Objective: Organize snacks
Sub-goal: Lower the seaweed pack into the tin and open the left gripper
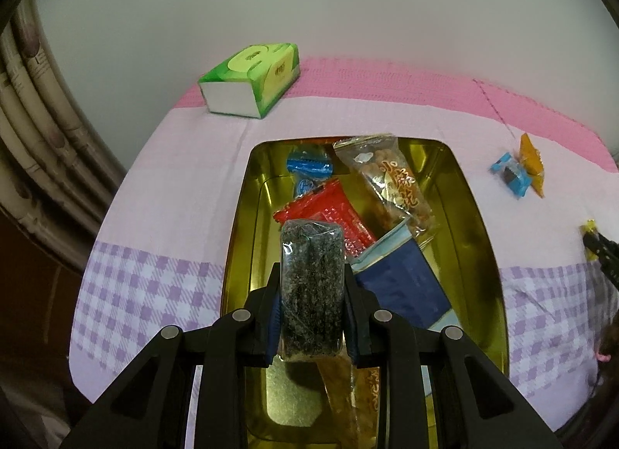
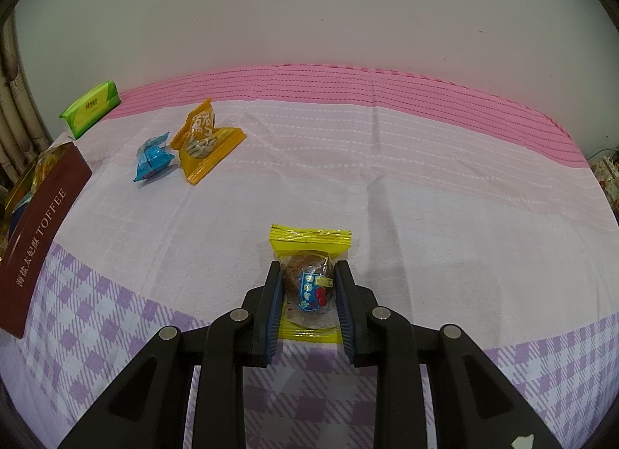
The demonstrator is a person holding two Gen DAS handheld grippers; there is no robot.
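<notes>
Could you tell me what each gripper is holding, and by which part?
Left gripper: dark sesame bar, by its long sides. Right gripper: yellow snack packet, by its side edges.

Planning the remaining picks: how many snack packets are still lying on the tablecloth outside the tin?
3: the blue packet beside the orange packet at far left, and the yellow packet between the right gripper's fingers. None seems hidden.

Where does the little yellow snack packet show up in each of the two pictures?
Left wrist view: the yellow snack packet peeks in at the far right edge, mostly cut off.
Right wrist view: the packet lies low in the centre, between the right gripper fingers.
Shared landmark: the green tissue pack at the back left of the cloth.
</notes>
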